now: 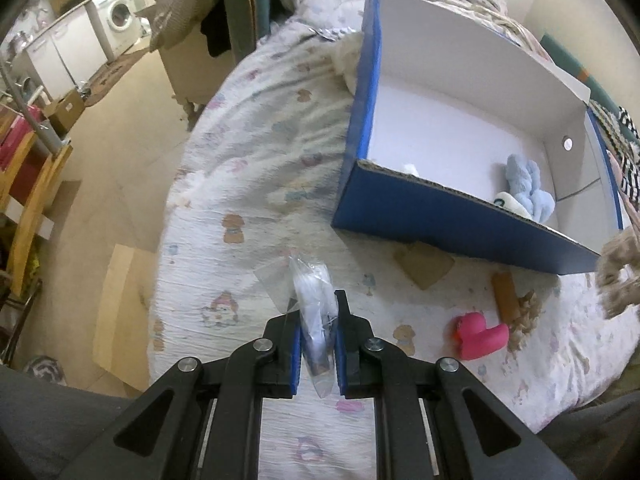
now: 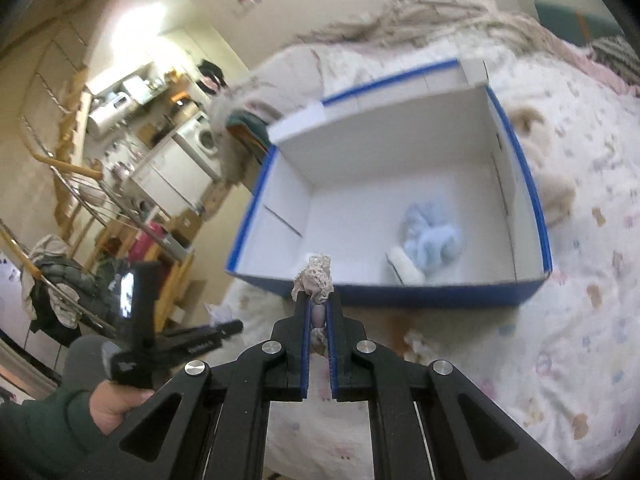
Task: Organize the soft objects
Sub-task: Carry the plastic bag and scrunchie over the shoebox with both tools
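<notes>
A blue cardboard box with a white inside stands open on the bed; it also shows in the right wrist view. A pale blue plush toy lies in it, seen too in the right wrist view. My left gripper is shut on a clear plastic bag of white stuff, held above the bed left of the box. My right gripper is shut on a beige knitted cloth, held just before the box's near wall. That cloth hangs at the right edge of the left wrist view.
A pink rubber duck, a brown roll and a cardboard heart lie on the patterned bedsheet in front of the box. Folded clothes sit beyond it. The bed's edge and floor are to the left.
</notes>
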